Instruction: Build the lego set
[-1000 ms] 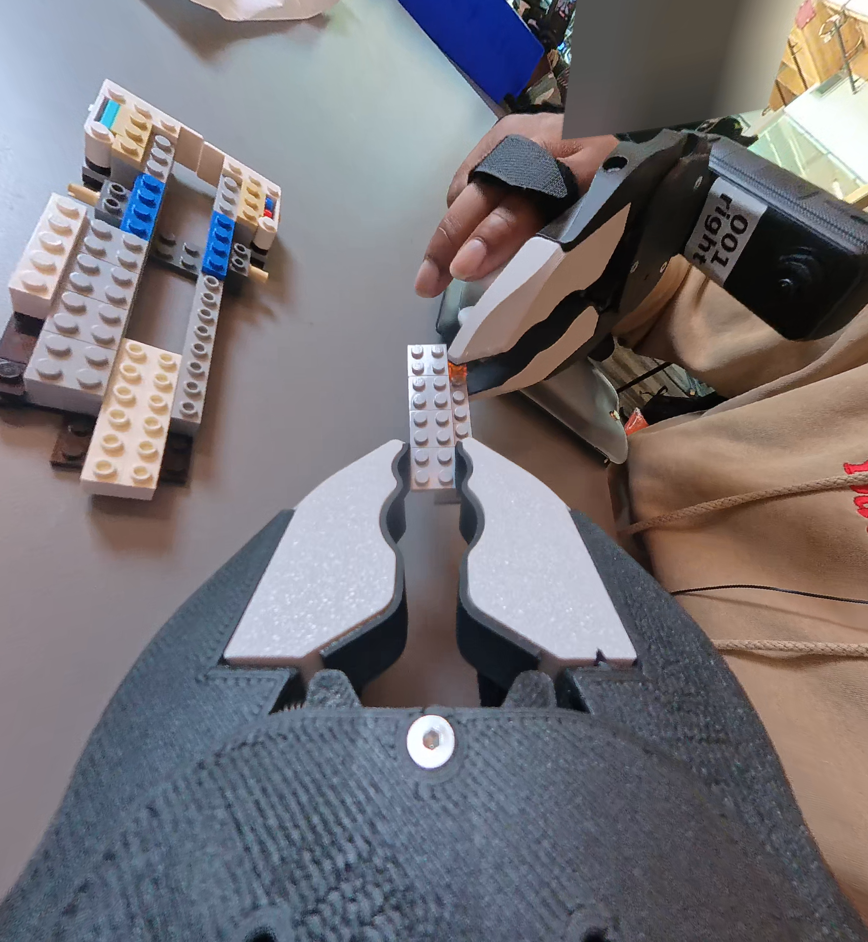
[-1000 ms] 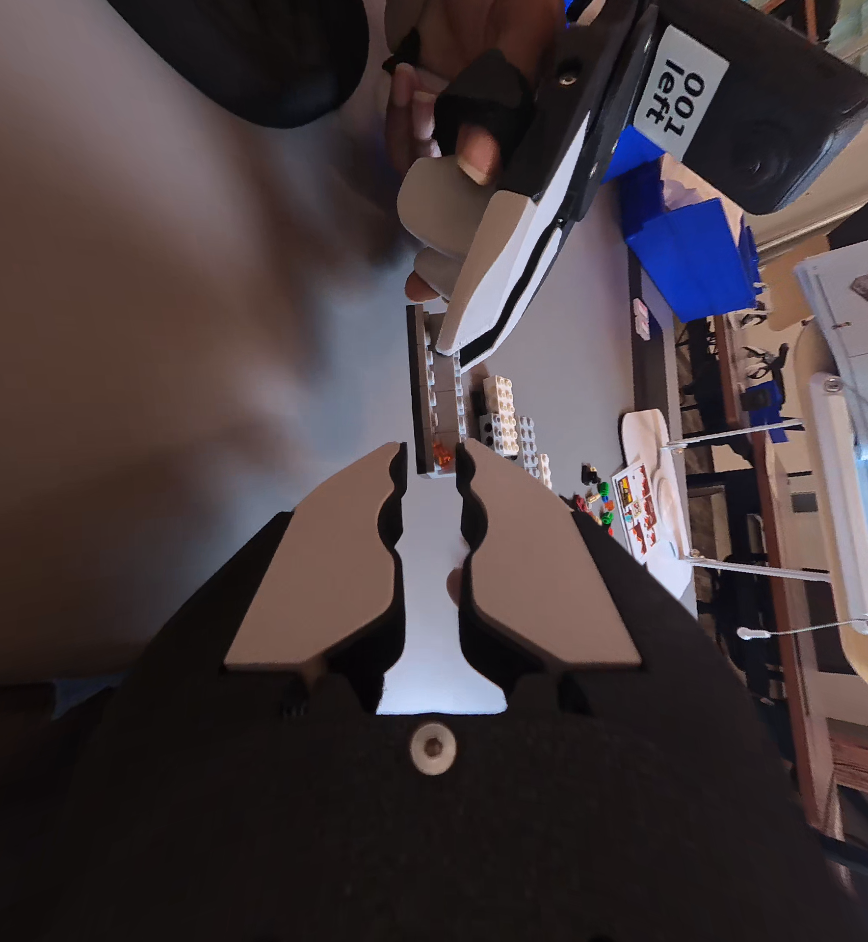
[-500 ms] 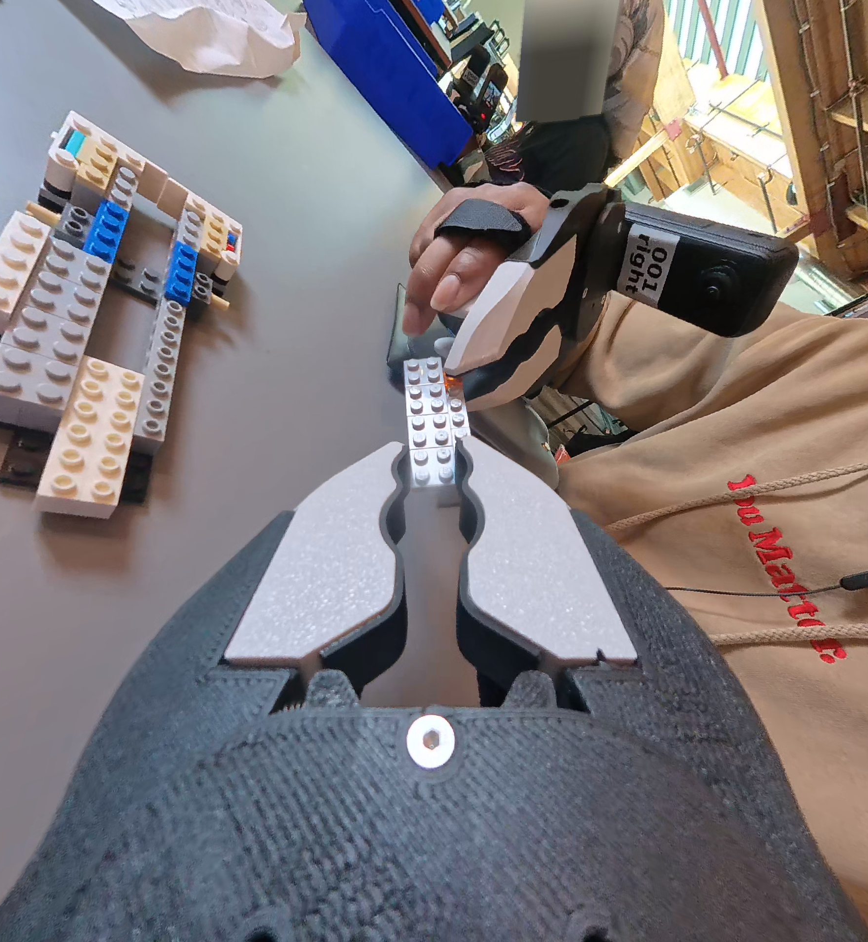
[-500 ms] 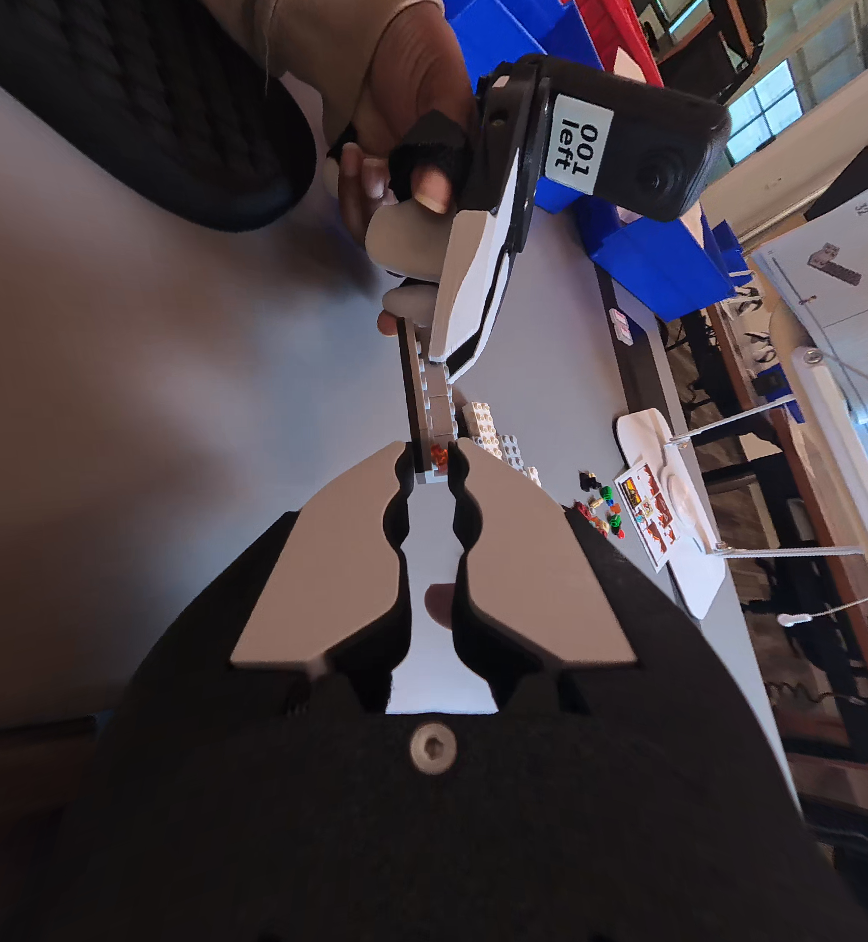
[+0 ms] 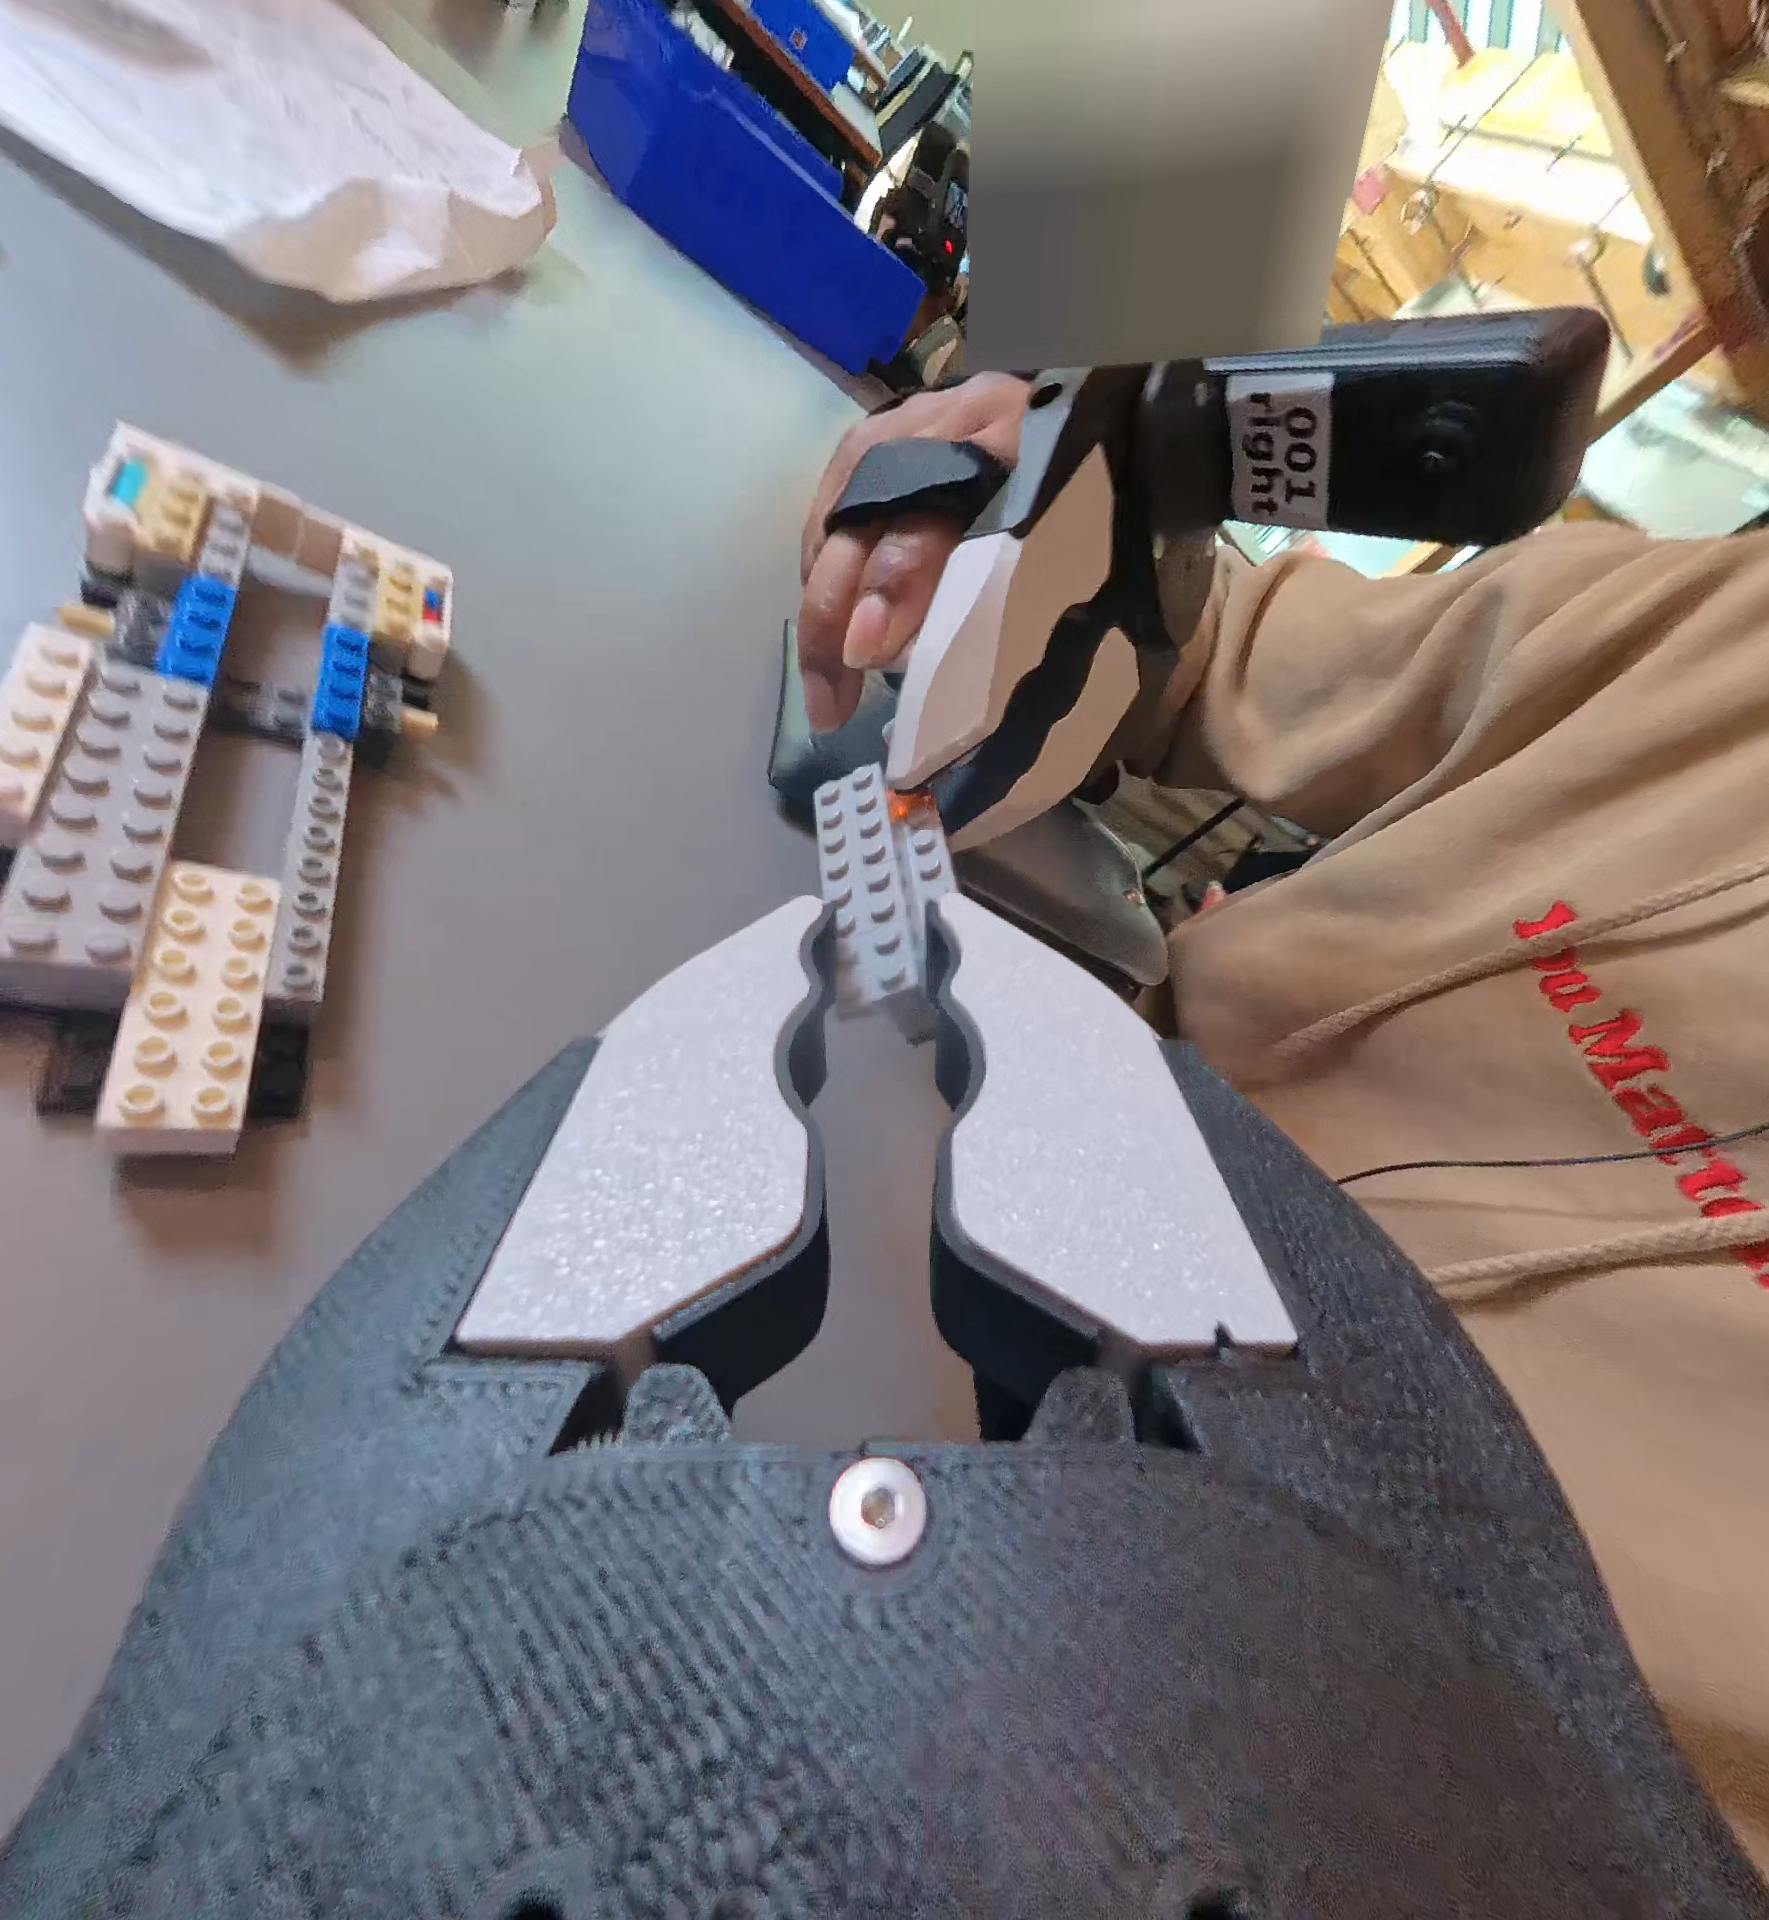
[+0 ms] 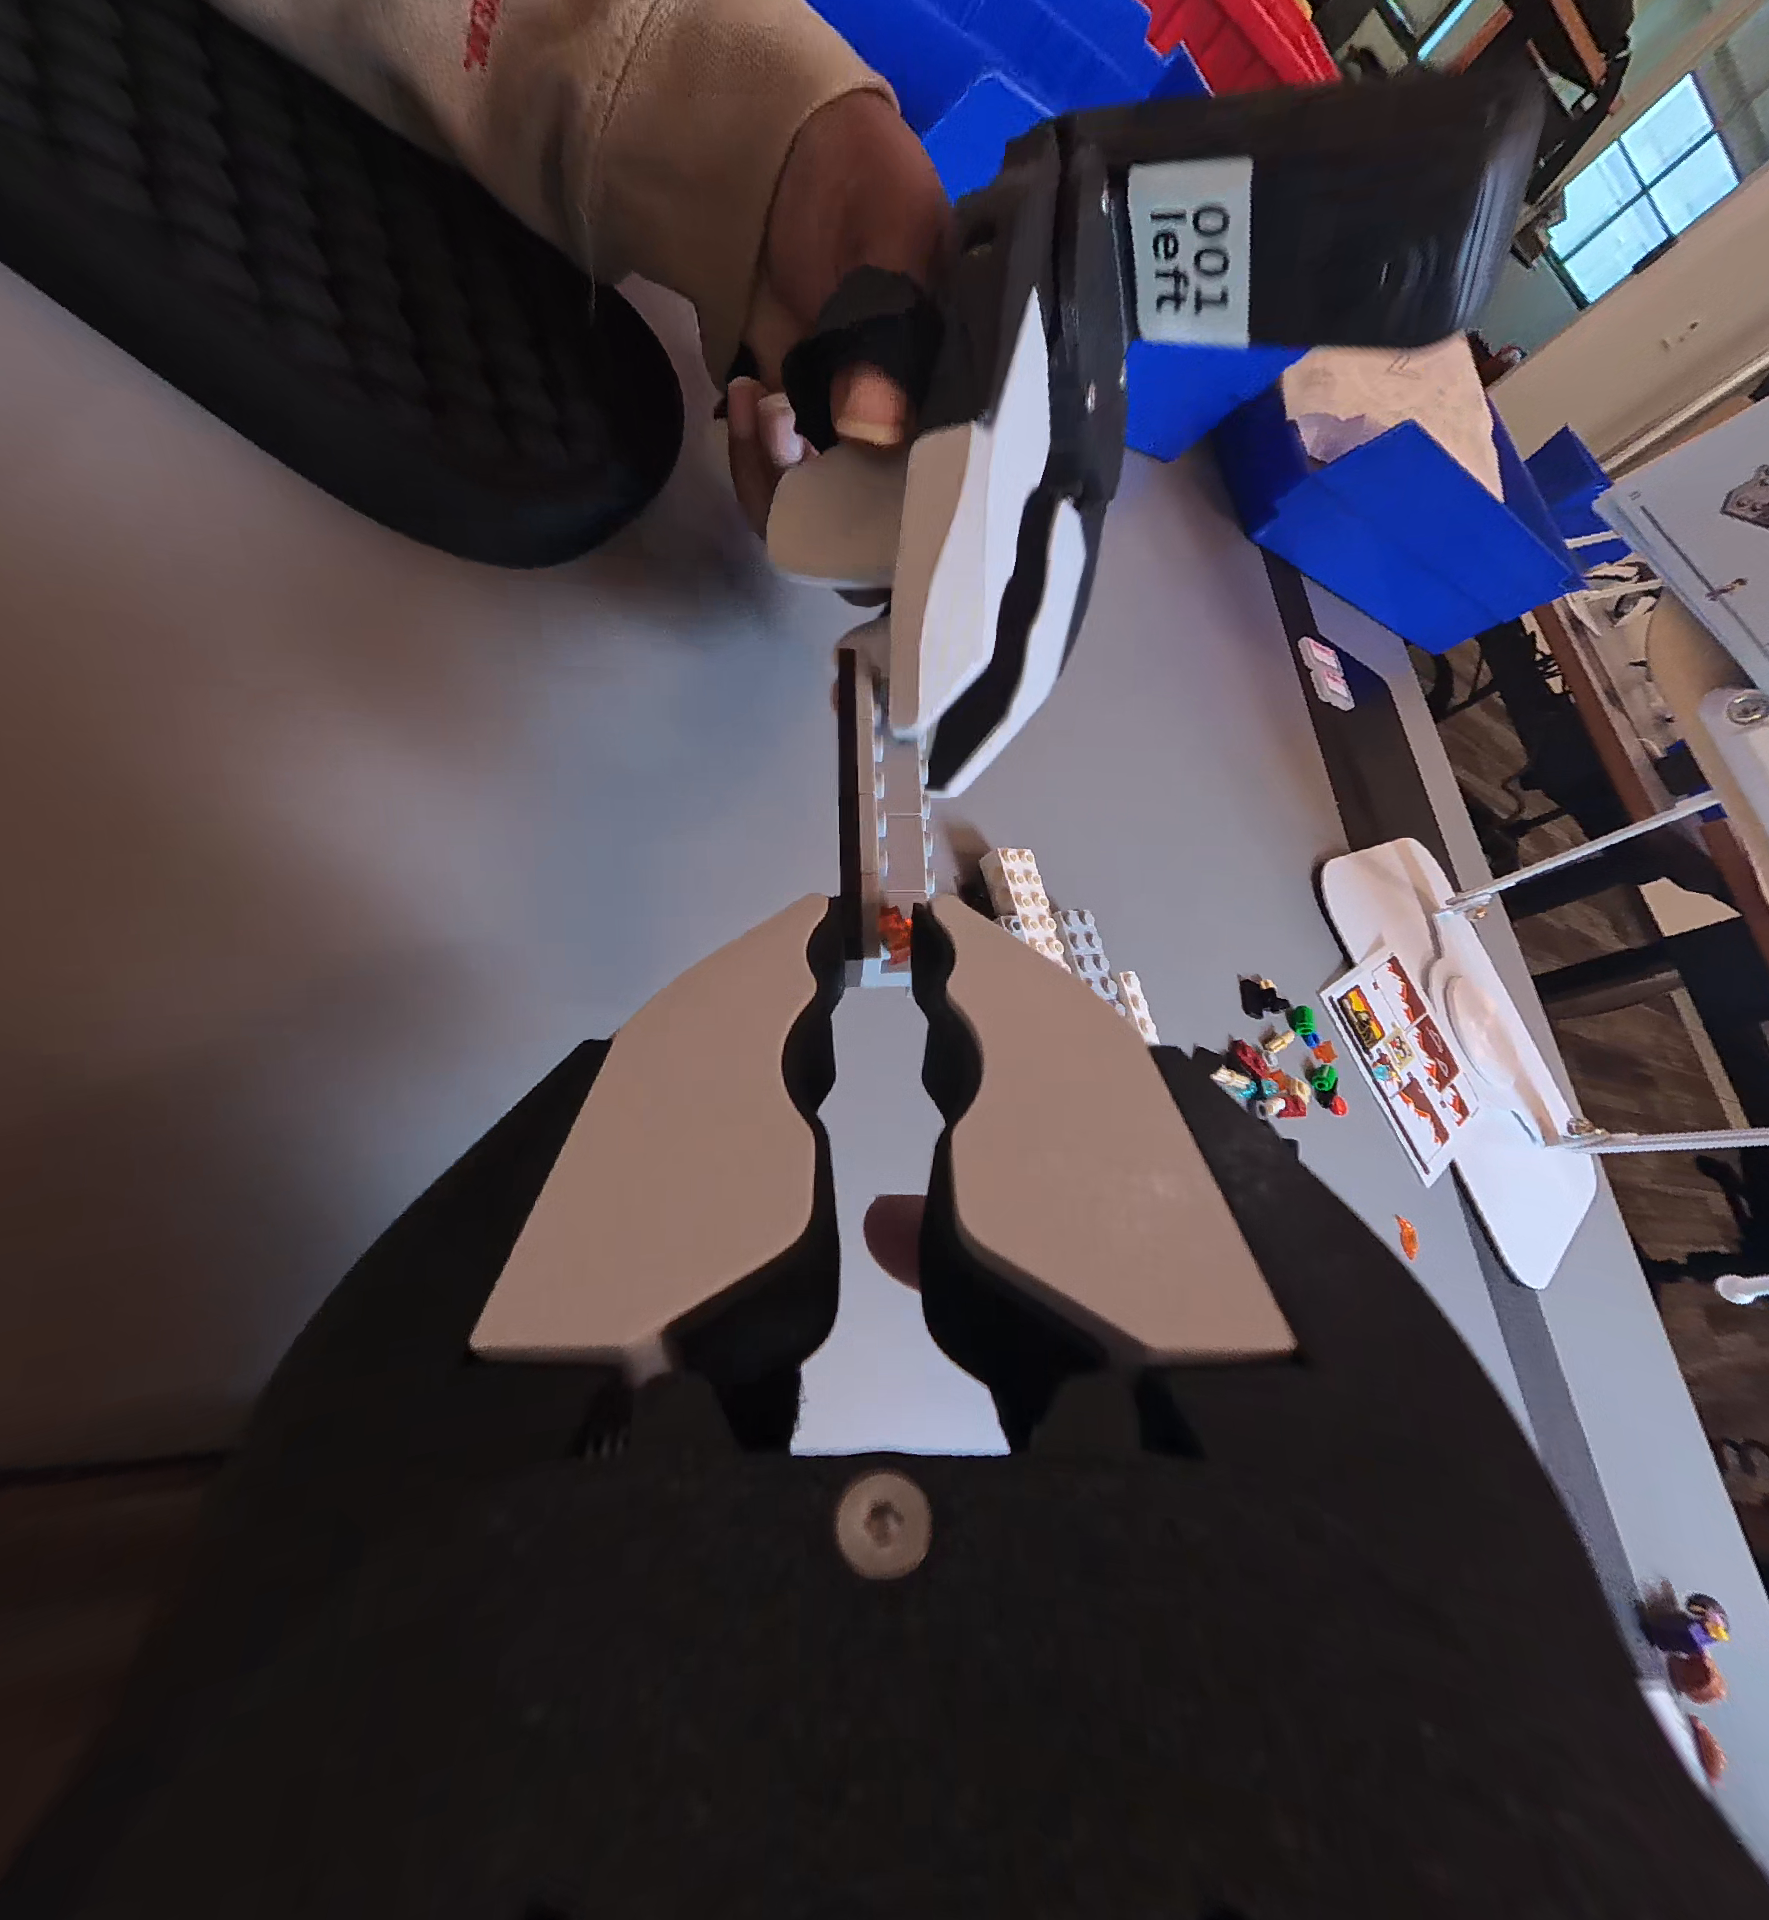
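Pinching the grey plate assembly (image 5: 875, 894) in my left hand-held gripper (image 5: 878, 961), I am seating its orange stud (image 6: 892, 928) with my right hand-held gripper (image 6: 882, 951), squeezing squarely.

The stacked brick assembly (image 5: 878, 904) is held above the table (image 5: 568, 499) between the left gripper (image 5: 878, 940) at one end and the right gripper (image 5: 937, 800) at the other, near the table edge closest to the person. The partly built model (image 5: 173, 790) lies flat on the table to the left of the assembly, with a crumpled bag (image 5: 267, 156) behind it toward the far edge. In the right wrist view, loose small pieces (image 6: 1280, 1060) lie on the table beside a sticker sheet (image 6: 1399, 1060), and storage bins (image 6: 1399, 530) stand at the table edge beyond.
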A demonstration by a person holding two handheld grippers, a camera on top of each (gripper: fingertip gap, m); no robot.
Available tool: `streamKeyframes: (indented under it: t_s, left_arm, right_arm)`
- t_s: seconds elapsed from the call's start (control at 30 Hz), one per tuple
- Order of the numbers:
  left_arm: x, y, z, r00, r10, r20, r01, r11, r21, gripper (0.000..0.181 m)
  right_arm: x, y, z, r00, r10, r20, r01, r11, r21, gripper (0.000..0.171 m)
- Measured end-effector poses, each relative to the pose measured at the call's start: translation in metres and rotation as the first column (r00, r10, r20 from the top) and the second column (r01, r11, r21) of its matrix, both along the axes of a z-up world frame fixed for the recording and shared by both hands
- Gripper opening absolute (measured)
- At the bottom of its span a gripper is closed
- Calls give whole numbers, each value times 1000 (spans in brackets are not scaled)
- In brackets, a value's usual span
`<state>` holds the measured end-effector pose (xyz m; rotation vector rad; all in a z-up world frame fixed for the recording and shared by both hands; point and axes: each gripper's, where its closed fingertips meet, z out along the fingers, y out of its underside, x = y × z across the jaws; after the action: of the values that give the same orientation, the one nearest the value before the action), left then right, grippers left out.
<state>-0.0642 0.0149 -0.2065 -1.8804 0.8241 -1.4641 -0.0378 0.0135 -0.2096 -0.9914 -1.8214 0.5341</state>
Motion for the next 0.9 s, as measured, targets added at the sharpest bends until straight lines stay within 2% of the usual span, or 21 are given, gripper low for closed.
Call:
streamKeyframes:
  t_s: [0.1, 0.17, 0.23, 0.3, 0.33, 0.37, 0.53, 0.67, 0.9]
  left_arm:
    - [-1, -3, 15, 998, 31, -46, -21, 981, 193, 45]
    - [2, -4, 16, 989, 70, -133, -18, 935, 354, 55]
    - [8, -3, 5, 955, 134, -265, 17, 866, 499, 57]
    - [15, -2, -6, 918, 186, -351, 68, 798, 599, 44]
    - [19, -3, -6, 912, 198, -359, 82, 770, 633, 30]
    - [21, -1, -5, 908, 223, -354, 75, 745, 662, 23]
    - [20, 3, 13, 912, 291, -289, 32, 652, 758, 21]
    - [23, -1, 27, 918, 314, -241, 17, 577, 816, 20]
    - [27, -10, 47, 942, 294, -160, -14, 512, 859, 20]
  right_arm:
    - [3, 1, 5, 1000, 0, -13, -1, 1000, -23, 12]
    - [4, 3, 7, 1000, -3, -15, 2, 999, -46, 12]
    - [4, 2, 7, 1000, 0, -14, -1, 997, -71, 12]
    - [4, 1, 6, 1000, 3, -11, -4, 996, -89, 12]
    - [3, 0, 6, 1000, 4, -9, -5, 995, -96, 12]
    - [3, -1, 6, 1000, 7, -8, -8, 995, -104, 12]
    - [3, 2, 22, 997, -15, -73, 1, 982, -189, 12]
    - [6, -2, 34, 995, -7, -102, -12, 983, -186, 12]
    - [10, -10, 53, 987, 27, -157, -54, 984, -169, 12]
